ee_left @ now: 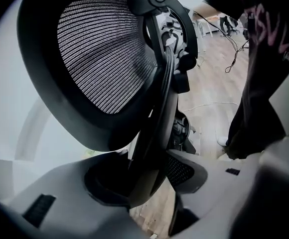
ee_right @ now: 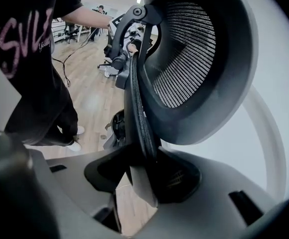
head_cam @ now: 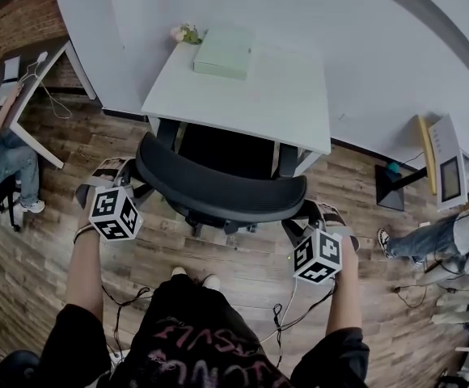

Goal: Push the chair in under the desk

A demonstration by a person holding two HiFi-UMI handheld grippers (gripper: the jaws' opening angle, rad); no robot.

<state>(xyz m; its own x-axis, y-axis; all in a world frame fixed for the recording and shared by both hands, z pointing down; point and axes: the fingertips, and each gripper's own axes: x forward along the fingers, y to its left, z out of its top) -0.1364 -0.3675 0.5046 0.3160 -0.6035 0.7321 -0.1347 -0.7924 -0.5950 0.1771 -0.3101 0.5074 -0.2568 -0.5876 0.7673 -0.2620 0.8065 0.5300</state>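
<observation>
Behind the chair's backrest [head_cam: 218, 188], both forearms [head_cam: 85, 273] slant downward; right gripper [ee_right: 144, 176] clamps its rim; left gripper [ee_left: 152, 178] straddles it, unclenched.

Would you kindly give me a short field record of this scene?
chair: black mesh backrest toward the white desk, seat partly out
desk top: green box, small flowers at the wall
left gripper: jaws open around backrest's left edge
right gripper: jaws shut on backrest's right edge
floor: wood planks
</observation>
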